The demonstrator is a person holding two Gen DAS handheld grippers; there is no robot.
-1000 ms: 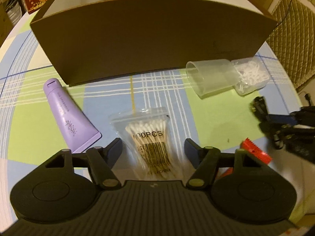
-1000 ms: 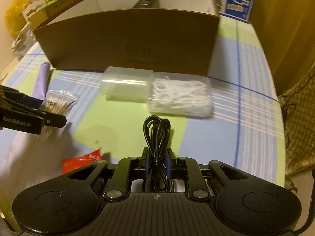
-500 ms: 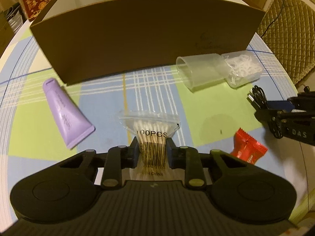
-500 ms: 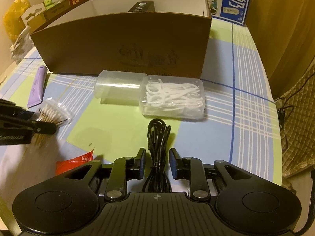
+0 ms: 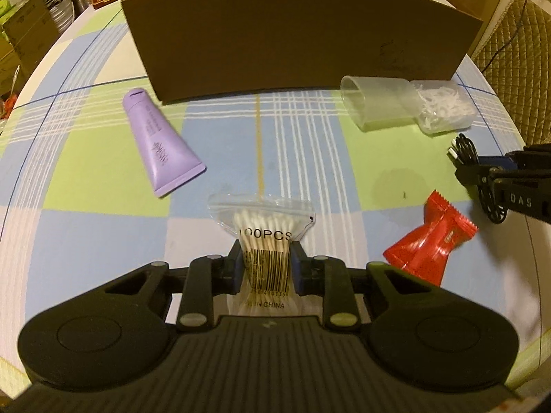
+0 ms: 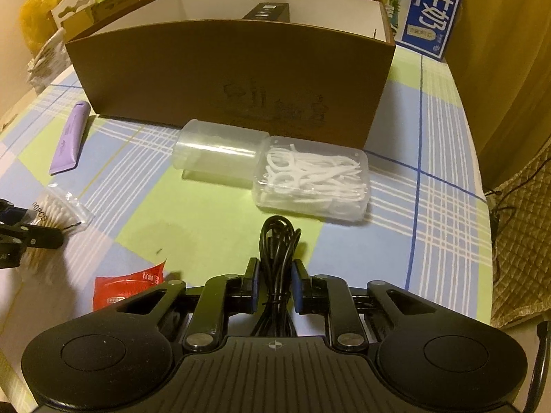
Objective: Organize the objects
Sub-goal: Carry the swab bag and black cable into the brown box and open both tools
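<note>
Underneath, checked tablecloth [image 5: 103, 227]; cartons [image 6: 432, 7] crowd behind.

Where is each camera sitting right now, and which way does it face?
Left wrist: on the left claw, facing the brown box; its fingers clamp the cotton swab bag; the right claw enters at right.
Right wrist: on the right claw, facing the same box; its fingers flank the black cable; the left claw enters at left.
Shared: box, floss pick container, purple tube, red packet.
</note>
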